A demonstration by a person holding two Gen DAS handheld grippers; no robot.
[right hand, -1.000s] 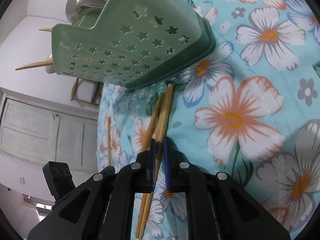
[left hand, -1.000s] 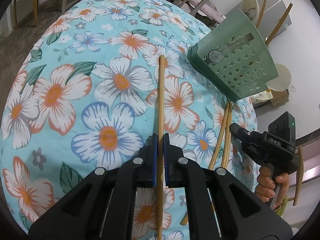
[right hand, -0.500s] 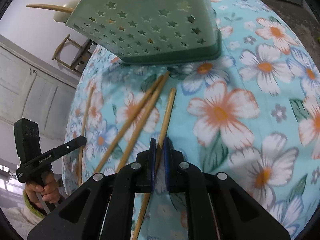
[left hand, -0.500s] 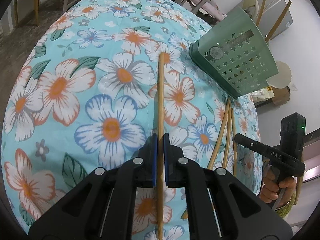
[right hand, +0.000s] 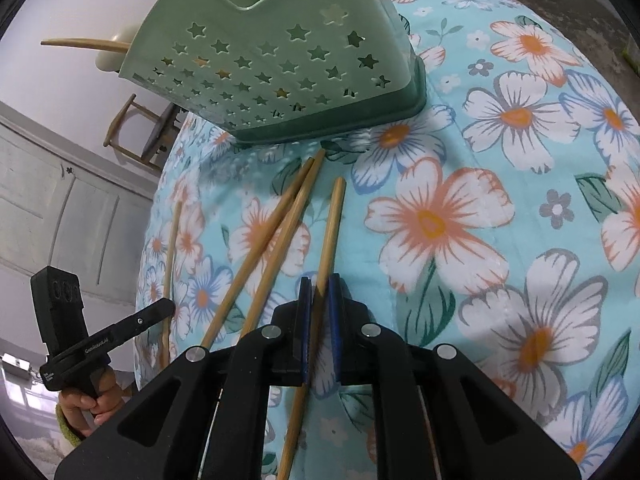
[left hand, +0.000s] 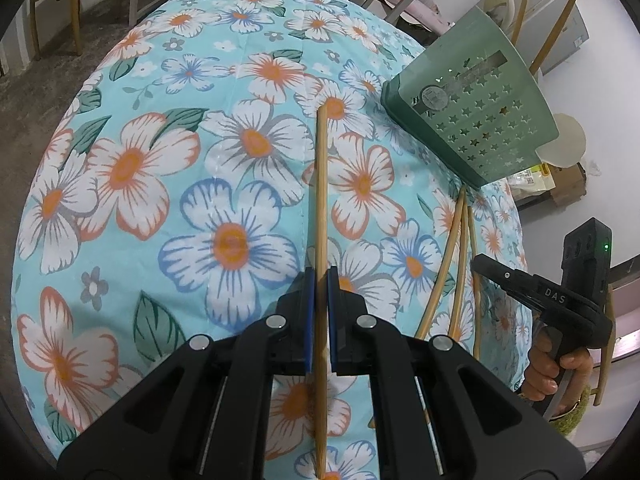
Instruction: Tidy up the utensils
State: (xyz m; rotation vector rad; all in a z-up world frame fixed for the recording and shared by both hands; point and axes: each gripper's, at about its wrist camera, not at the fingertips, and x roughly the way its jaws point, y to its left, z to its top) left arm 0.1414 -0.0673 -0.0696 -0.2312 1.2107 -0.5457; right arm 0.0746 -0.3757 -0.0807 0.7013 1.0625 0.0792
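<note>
We held a two-finger claw in each hand over a table covered by a turquoise floral tablecloth (left hand: 120, 208). Our left gripper (left hand: 319, 280) was clenched on a single wooden chopstick (left hand: 321, 184), which ran straight forward out of its blue pads, its far tip pointing toward the green star-punched utensil holder (left hand: 480, 120) ahead and to the right. Our right gripper (right hand: 319, 284) was closed on another chopstick (right hand: 330, 232), which passed between its pads and reached forward toward the holder's base (right hand: 332, 128), stopping short of it. Just left of that claw, a pair of loose chopsticks (right hand: 276, 232) lay on the cloth, crossing near their far tips close to the holder. In the left wrist view, the same loose pair (left hand: 452, 256) lay between our two claws. More chopsticks and a pale spoon stood inside the holder.
</note>
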